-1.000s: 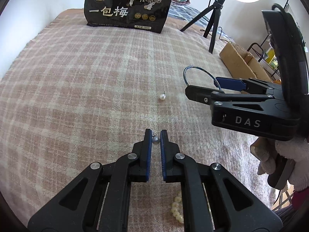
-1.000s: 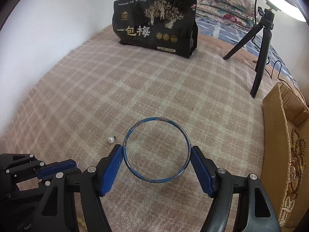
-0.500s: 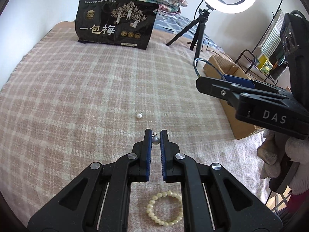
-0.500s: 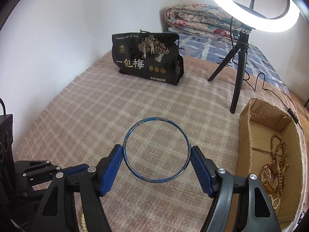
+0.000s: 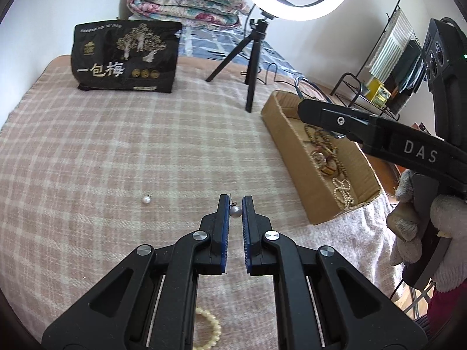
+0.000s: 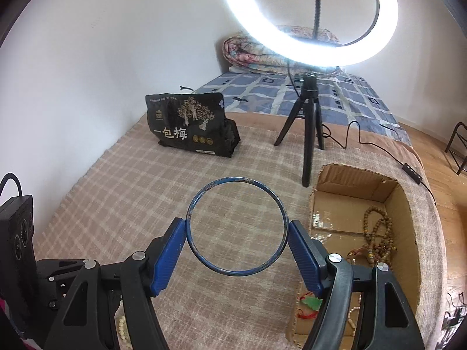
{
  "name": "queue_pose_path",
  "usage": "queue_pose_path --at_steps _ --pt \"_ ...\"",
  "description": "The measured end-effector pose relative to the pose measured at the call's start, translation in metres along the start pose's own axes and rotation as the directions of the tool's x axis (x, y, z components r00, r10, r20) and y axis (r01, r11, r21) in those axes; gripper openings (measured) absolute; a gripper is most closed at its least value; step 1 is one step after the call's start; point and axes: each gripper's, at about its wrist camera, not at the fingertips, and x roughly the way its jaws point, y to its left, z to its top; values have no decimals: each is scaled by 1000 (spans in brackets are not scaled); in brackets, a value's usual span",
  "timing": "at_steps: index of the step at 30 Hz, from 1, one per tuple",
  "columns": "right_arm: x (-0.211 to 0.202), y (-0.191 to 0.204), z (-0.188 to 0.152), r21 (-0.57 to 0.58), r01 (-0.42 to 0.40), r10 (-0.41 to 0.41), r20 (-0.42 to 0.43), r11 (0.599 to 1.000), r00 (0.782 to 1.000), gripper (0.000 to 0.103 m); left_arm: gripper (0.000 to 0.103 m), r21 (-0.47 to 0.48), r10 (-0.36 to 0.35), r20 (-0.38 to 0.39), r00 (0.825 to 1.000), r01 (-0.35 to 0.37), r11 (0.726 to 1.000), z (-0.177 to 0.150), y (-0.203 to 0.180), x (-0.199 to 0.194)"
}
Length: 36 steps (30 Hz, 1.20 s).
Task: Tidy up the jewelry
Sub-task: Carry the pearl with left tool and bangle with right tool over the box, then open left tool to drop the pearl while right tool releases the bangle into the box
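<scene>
Above a pink plaid blanket point(image 5: 96, 145) spread over a bed, two handheld grippers carried jewelry toward a cardboard box point(image 6: 405, 201) at the blanket's right edge. Behind them stood a black snack bag point(image 5: 125, 58) printed with gold trees, a lit ring light point(image 6: 309, 17) on a small black tripod point(image 6: 309, 128), and a folded floral quilt point(image 5: 186, 5) against the white wall. The tripod's legs stood just beside the box's far corner, its cable trailing past the box. The left gripper point(image 5: 235, 208) was nearly closed, pinching a silver-grey pearl earring point(image 5: 235, 211) between its blue pads, the hook pointing up and away. A second pearl earring point(image 5: 146, 199) lay loose on the blanket to the left, and a cream bead bracelet point(image 5: 208, 332) showed beneath the gripper's frame. The right gripper point(image 6: 237, 233), held by a white-gloved hand point(image 5: 420, 233), clamped a worn blue bangle point(image 6: 237, 226) across its width, the ring lying open-face toward the camera, left of the box. Wooden bead strands point(image 6: 376, 227) and a green pendant point(image 6: 312, 303) already lay inside the box.
</scene>
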Motion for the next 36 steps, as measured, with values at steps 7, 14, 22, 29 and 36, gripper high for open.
queue_pose_path --at_steps 7,14,22,29,36 --pt "-13 -37 0 50 34 -35 9 998 999 73 7 37 -41 -8 999 41 998 10 -34 13" --pt "-18 -68 4 98 45 -47 13 994 999 73 7 77 -65 -11 998 66 995 19 -63 24" --pt "-11 -100 10 148 69 -70 1 986 998 73 7 127 -92 -27 995 94 987 26 -92 41" --pt "4 -125 14 178 100 -97 -23 979 995 73 7 159 -111 -41 993 116 980 33 -118 60" --pt "18 -147 9 203 132 -122 -60 970 991 73 7 189 -122 -62 991 132 973 33 -139 78"
